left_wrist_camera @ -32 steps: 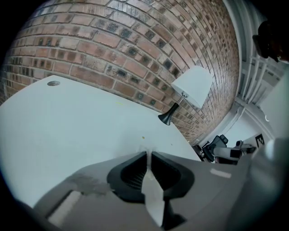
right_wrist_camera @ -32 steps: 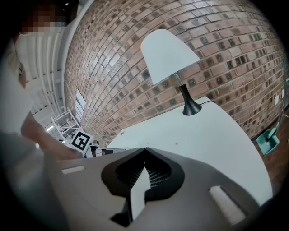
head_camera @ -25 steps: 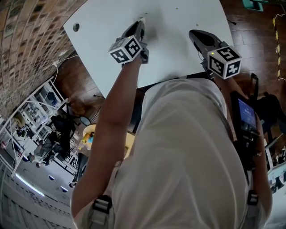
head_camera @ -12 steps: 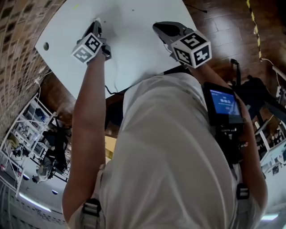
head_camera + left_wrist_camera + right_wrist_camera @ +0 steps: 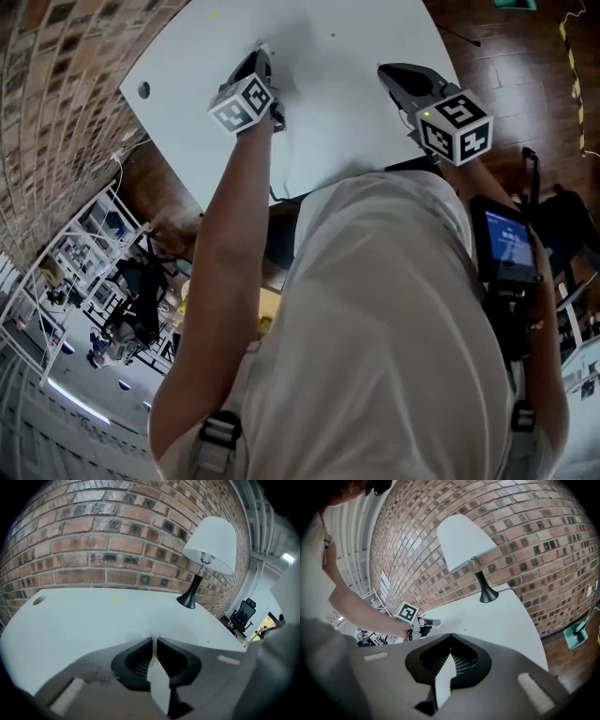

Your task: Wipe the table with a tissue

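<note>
Here's left tongs (image 5: 154, 640) pinching thin white tissue (image 5: 153, 636), tissue right down at white counter (image 5: 347, 122), out in middle. And right tongs (image 5: 450, 636) pressed together, nothing in them, poised over counter's near side, well apart from left. Lamp (image 5: 206, 557) upright at far end.

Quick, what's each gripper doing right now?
Left gripper: jaws closed on a tissue.
Right gripper: jaws closed, nothing between them.
</note>
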Action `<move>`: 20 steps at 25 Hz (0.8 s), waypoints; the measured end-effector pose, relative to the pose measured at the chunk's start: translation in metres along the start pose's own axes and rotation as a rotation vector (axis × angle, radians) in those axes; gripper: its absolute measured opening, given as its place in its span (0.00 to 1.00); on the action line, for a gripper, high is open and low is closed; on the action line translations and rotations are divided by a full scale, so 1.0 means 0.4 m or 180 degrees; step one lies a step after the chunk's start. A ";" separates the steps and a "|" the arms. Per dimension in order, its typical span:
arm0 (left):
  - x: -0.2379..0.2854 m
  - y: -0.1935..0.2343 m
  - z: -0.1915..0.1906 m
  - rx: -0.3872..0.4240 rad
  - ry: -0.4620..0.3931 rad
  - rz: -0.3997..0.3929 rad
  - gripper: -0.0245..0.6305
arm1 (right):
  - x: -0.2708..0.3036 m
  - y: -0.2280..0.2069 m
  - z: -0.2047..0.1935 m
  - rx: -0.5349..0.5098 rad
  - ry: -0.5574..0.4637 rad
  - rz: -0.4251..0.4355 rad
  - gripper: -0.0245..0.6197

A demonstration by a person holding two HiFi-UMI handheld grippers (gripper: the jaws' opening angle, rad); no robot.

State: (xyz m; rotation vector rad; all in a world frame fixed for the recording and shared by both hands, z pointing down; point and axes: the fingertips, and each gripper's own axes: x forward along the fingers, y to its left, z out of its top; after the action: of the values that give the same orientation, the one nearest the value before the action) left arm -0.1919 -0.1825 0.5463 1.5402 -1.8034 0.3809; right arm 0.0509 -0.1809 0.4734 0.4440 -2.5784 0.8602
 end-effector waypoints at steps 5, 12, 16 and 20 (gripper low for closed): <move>0.001 -0.027 -0.008 0.0073 0.0003 -0.0014 0.10 | 0.001 0.002 -0.006 0.0050 -0.0006 -0.0001 0.05; -0.007 -0.099 -0.055 -0.0100 -0.0063 0.0012 0.09 | -0.006 0.003 -0.006 0.0106 -0.0049 -0.0011 0.05; -0.003 -0.138 -0.066 -0.0164 -0.0020 -0.0089 0.09 | -0.008 -0.005 -0.002 0.0111 -0.0058 -0.0042 0.05; -0.006 -0.204 -0.092 -0.0171 0.0073 -0.0412 0.10 | -0.005 -0.012 0.006 0.0074 -0.0088 -0.0054 0.05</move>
State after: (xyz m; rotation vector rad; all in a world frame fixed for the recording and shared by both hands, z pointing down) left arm -0.1028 -0.1771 0.5518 1.5987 -1.6728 0.2847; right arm 0.0542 -0.1856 0.4731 0.4868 -2.5883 0.8848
